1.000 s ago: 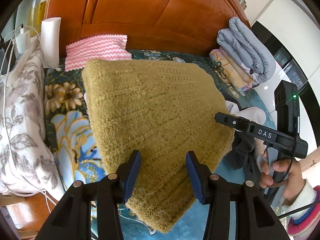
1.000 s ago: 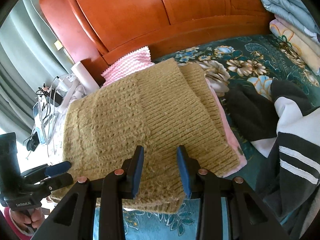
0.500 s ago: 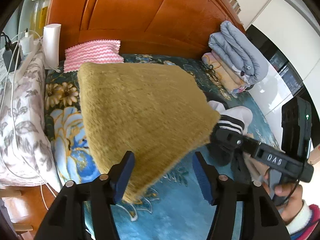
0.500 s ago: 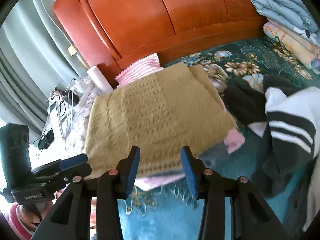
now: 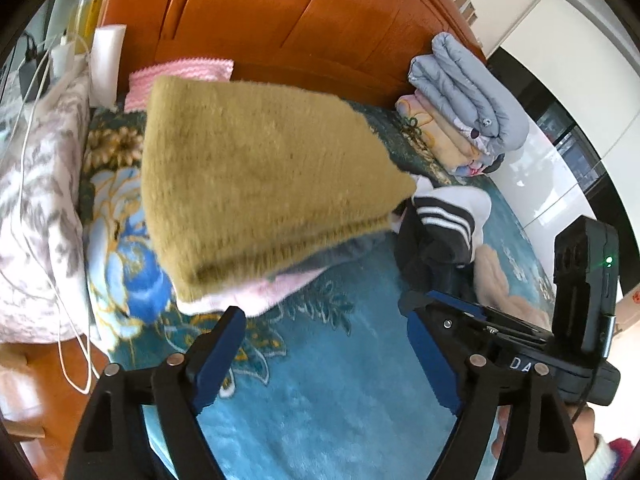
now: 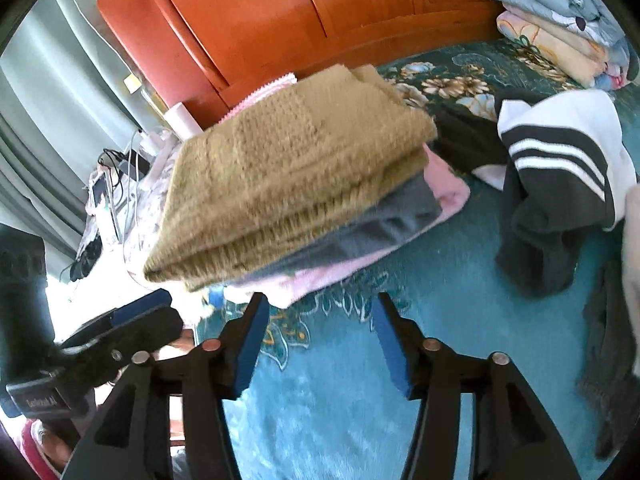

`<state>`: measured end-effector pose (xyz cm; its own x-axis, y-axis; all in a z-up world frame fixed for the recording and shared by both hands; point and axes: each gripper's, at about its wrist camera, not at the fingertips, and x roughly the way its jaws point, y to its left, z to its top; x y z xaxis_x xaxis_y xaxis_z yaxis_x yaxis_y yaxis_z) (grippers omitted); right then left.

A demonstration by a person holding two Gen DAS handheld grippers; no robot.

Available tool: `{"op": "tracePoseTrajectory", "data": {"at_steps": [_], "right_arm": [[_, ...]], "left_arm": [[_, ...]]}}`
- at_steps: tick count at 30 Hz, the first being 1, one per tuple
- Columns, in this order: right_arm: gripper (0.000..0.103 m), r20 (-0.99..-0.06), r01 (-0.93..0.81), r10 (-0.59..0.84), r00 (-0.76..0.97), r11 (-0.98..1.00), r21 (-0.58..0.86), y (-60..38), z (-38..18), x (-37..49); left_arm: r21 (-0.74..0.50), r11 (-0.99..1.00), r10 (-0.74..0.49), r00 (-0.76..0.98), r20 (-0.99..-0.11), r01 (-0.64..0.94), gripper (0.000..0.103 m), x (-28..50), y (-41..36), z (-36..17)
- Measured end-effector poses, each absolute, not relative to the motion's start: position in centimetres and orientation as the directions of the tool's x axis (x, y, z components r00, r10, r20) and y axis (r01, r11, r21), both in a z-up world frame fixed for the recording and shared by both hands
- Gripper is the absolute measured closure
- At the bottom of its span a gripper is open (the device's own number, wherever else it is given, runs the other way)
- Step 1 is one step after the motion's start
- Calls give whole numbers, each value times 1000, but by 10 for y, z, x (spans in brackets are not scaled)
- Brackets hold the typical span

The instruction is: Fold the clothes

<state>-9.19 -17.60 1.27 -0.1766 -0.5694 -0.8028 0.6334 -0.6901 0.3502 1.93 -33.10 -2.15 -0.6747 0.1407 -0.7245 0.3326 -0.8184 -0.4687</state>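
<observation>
From the left wrist camera, the left gripper (image 5: 326, 360) is hanging above the blue floral bedspread (image 5: 320, 392) with its blue-padded jaws spread wide and nothing between them. Ahead of it the folded mustard knit sweater (image 5: 256, 184) is lying on top of a stack, with a grey garment (image 5: 340, 254) and a pink garment (image 5: 260, 294) peeking out beneath its near edge. A pink zigzag cloth (image 5: 184, 72) is resting behind the stack against the orange wooden headboard (image 5: 300, 20). To the right, a black-and-white striped garment (image 5: 444, 220) is lying crumpled, and a pile of folded quilts (image 5: 464, 100) is sitting near the headboard. The right gripper (image 5: 424, 312) is showing at the lower right, its body bearing the partly hidden letters "DA". A patterned pillow (image 5: 36, 208) and white cables (image 5: 68, 352) are lying at the left.

From the right wrist camera, the right gripper (image 6: 320, 340) is hovering over the bedspread (image 6: 344, 400), jaws standing apart and empty, just short of the stack. The sweater (image 6: 288, 176) is sitting atop the grey garment (image 6: 384, 224) and pink garment (image 6: 320, 276). The striped garment (image 6: 560, 160) is lying to the right, apart from the stack, the quilts (image 6: 560, 12) beyond it. The left gripper (image 6: 140, 312) is showing at the lower left; its label is too blurred to read surely.
</observation>
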Motion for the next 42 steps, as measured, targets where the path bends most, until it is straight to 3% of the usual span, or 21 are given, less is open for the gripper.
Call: {"op": "tracePoseTrajectory", "data": {"at_steps": [3,6,11,13,20,36,42], "right_arm": [[38,-808,626,-562,-179,-698,347,-176,4,-87],[32,-811,621,-553,-189,-707,337,-179,-3,-84],[29,-807,598,-555,-205,-723,346,-180,-14,-84],[21,-809,595,-549,-211,-728,340,-182,-19,-83],[21,-817,604,-525,-237,-739,300,-193,-37,-82],[20,-799,604,-457,-392,-782,150,-202,-49,-87],[20,-791,598,-449,-415,-790,135,-200,-53,-88]], "left_arm": [[-443,-827,121,-660,-741,345,15,22,-323,-32],[-414,-831,86,-650,-755,371,7,25,-320,-42],[-456,-800,105,-658,-745,389,0,27,-327,-61],[-469,-792,111,-663,-740,391,0,29,-329,-68],[-477,-776,112,-655,-747,412,0,30,-337,-89],[-355,-818,-83,-703,-706,452,0,24,-338,-101],[-347,-826,-92,-714,-695,444,0,21,-337,-107]]}}
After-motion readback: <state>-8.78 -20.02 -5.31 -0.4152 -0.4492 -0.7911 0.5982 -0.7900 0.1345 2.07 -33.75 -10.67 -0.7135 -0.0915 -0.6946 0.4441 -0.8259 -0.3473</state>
